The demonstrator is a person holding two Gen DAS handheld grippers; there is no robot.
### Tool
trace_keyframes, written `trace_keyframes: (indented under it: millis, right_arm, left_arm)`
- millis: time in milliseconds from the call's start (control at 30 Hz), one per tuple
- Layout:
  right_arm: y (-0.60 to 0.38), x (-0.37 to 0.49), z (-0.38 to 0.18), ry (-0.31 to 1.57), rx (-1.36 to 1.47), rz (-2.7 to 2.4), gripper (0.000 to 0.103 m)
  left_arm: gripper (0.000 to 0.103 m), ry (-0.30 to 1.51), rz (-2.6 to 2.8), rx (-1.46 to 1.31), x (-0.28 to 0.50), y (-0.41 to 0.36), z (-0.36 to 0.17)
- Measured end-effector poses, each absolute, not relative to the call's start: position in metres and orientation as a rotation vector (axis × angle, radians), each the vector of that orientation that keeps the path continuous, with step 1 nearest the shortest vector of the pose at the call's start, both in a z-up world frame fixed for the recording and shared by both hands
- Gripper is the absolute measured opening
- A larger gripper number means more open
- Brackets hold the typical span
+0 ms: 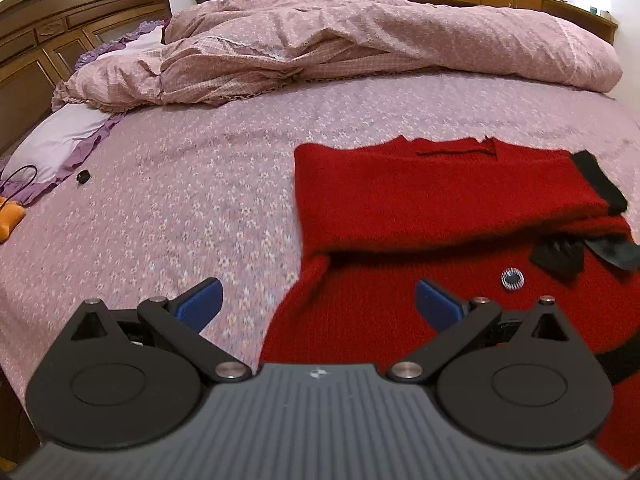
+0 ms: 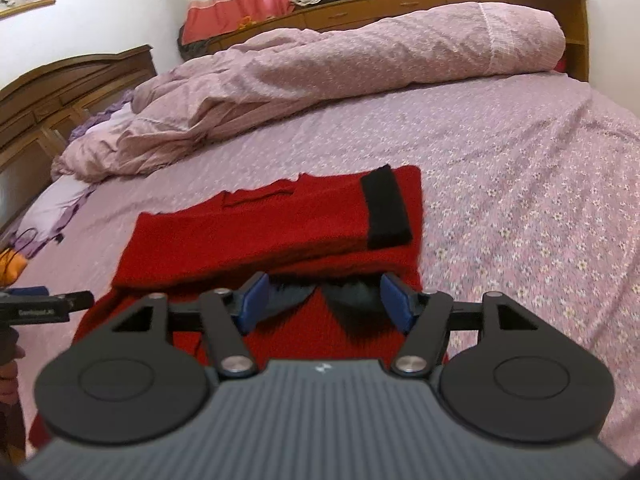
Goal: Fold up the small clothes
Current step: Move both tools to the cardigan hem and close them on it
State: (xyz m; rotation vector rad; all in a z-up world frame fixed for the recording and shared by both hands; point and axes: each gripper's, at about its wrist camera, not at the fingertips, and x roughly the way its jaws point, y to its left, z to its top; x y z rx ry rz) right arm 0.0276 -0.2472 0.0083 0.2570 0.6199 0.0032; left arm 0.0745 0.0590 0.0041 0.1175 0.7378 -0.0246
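A small red knitted sweater (image 1: pixel 420 208) with black cuffs lies on the bed, its sleeves folded across the chest. In the right wrist view the same sweater (image 2: pixel 248 232) shows a black cuff (image 2: pixel 386 208) on top and a black bow (image 2: pixel 348 292) at the front. My left gripper (image 1: pixel 318 300) hangs open above the sweater's left edge, with nothing between its blue pads. My right gripper (image 2: pixel 324 300) is open over the bow, its pads apart from the cloth. The left gripper's tip (image 2: pixel 60 304) shows at the left edge of the right wrist view.
A rumpled pink quilt (image 1: pixel 360 40) lies across the far side of the bed. A lilac pillow (image 1: pixel 52 144), a black cable and an orange object (image 1: pixel 10 220) sit at the left. A wooden headboard (image 1: pixel 48 40) stands at the left, a wooden shelf (image 2: pixel 440 4) behind.
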Motion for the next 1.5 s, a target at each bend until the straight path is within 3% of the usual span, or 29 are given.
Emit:
trace_keyframes:
  millis: [900, 1067, 1333, 1500]
  right_arm:
    - [-0.276, -0.047, -0.042, 0.862, 0.248, -0.002, 0.064]
    - [-0.276, -0.048, -0.054, 0.914, 0.303, 0.048, 0.064]
    - [-0.263, -0.050, -0.065, 0.955, 0.337, 0.156, 0.067]
    - [-0.258, -0.050, -0.071, 0.970, 0.352, 0.187, 0.067]
  left_arm:
    - [0.103, 0.900, -0.046, 0.127, 0.011, 0.103, -0.056]
    - [0.088, 0.921, -0.176, 0.071, 0.004, 0.103, -0.061]
    - [0.079, 0.926, -0.266, 0.102, -0.003, 0.092, -0.059]
    - [0.079, 0.947, -0.303, 0.054, 0.001, 0.088, -0.065]
